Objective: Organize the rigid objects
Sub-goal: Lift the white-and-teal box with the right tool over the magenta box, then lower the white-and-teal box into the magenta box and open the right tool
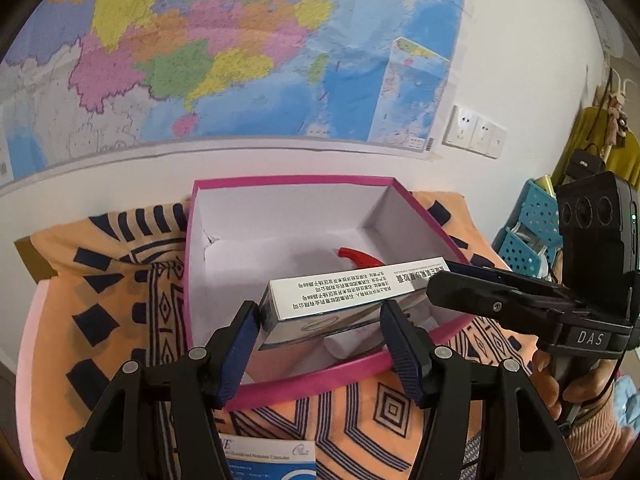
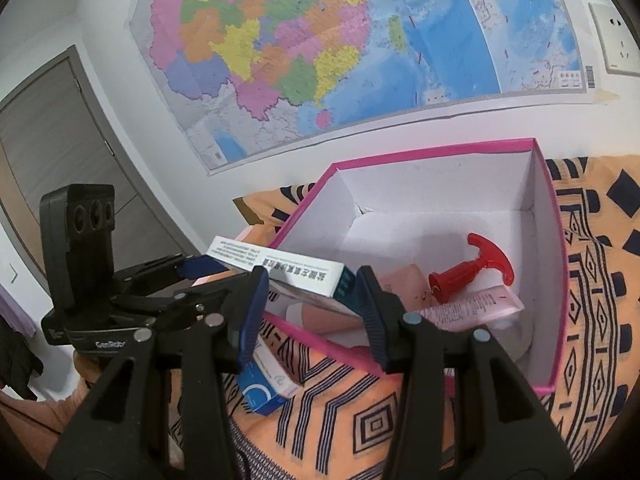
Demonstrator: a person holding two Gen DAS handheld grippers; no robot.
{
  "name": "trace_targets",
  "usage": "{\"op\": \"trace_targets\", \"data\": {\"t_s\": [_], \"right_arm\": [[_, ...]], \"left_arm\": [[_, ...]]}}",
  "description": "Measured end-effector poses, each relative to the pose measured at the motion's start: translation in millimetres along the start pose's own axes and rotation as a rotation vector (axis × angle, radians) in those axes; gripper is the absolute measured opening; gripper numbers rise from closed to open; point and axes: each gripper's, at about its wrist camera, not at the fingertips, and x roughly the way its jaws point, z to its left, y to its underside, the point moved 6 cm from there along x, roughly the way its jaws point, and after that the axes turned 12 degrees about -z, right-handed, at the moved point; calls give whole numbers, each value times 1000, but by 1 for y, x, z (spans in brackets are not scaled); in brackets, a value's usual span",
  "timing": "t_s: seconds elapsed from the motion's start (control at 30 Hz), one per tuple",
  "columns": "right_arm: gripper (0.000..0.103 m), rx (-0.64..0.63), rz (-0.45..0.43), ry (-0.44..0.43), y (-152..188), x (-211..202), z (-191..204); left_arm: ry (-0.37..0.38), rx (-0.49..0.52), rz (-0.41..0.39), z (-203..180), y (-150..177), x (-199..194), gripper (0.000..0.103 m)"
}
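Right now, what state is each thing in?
Pink box: open, no lid.
White carton: closed, over the box's near rim.
Left tongs: straddling carton, grip unclear.
Right tongs: likewise.
Red T-handle: lying in box.
Pink tube: lying in box.
Blue carton: on cloth, outside box.

1. The left wrist view looks forward along its own fingers (image 1: pixel 244 344), close above the near rim of the pink box (image 1: pixel 312 376), facing the wall map (image 1: pixel 200 52).
2. The right wrist view looks from the box's near right side, close, angled left toward the same map (image 2: pixel 320 48).
3. Both views share the box (image 2: pixel 558 264), the white carton (image 2: pixel 280 266) over its rim, the patterned cloth (image 2: pixel 352 412) and the map.
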Motion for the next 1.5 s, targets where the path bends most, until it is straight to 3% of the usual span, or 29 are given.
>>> {"op": "trace_targets", "data": {"t_s": [1.13,1.5], "right_arm": [[48,78,95,19,21,42,-27],[48,101,125,90,25,62,-40]], "left_arm": [[-43,-78,108,29,19,41,63],[-115,-93,118,40,19,48,63]]}}
